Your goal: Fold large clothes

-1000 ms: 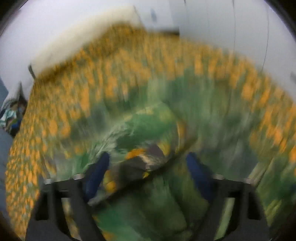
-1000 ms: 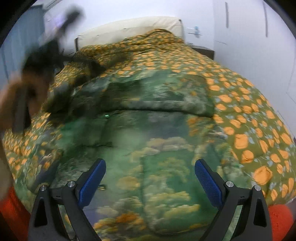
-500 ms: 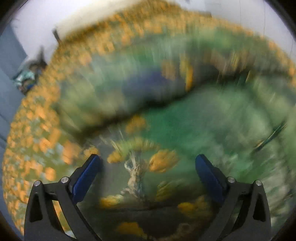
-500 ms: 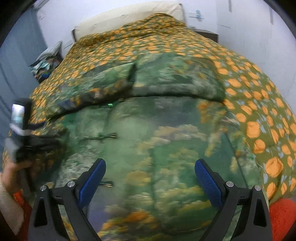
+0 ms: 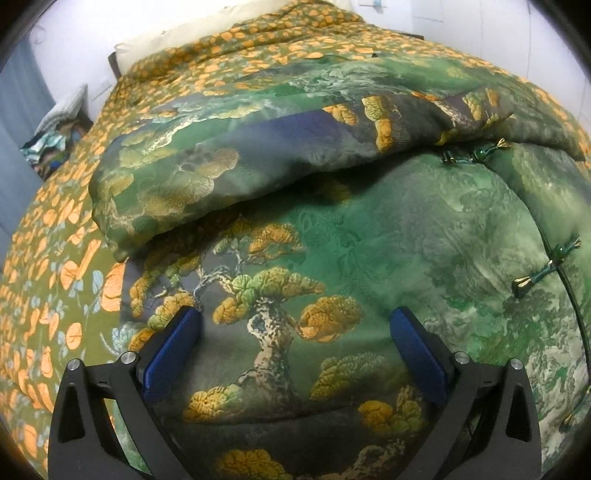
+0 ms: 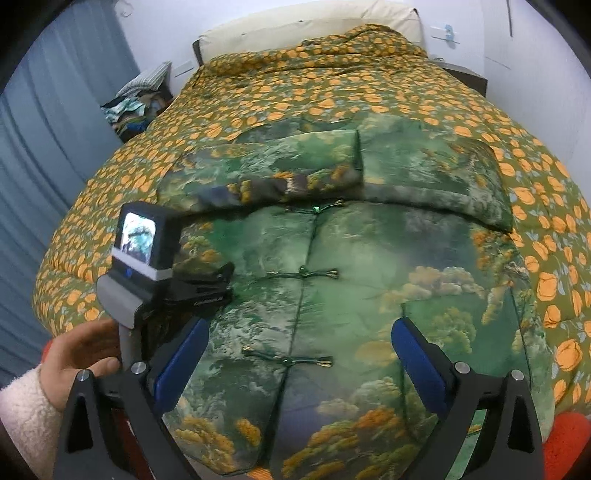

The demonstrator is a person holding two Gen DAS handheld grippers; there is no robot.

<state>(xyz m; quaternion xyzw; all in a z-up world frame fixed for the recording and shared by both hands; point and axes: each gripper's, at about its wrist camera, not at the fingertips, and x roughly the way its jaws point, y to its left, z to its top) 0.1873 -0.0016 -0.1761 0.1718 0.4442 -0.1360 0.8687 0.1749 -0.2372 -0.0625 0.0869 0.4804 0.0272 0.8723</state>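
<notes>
A large green padded jacket [image 6: 351, 280] with a pine-tree and cloud print and knot buttons lies flat on the bed, front up. Both sleeves are folded across its upper part; the left sleeve [image 5: 258, 147] lies across the chest. My left gripper [image 5: 295, 354] is open and empty, hovering over the jacket's lower left panel [image 5: 280, 295]. It also shows in the right wrist view [image 6: 207, 280], held in a hand. My right gripper [image 6: 299, 362] is open and empty above the jacket's hem, near the lowest knot button [image 6: 288, 360].
The jacket rests on an olive duvet with orange flowers [image 6: 314, 88] that covers the bed. A cream headboard [image 6: 310, 26] is at the far end. A pile of clothes [image 6: 129, 107] sits at the far left beside blue curtains [image 6: 44, 147]. A dark nightstand [image 6: 465, 75] stands far right.
My left gripper let go of the left sleeve, which now lies across the chest, and drew back down to the jacket's lower left. My right gripper stayed open over the hem.
</notes>
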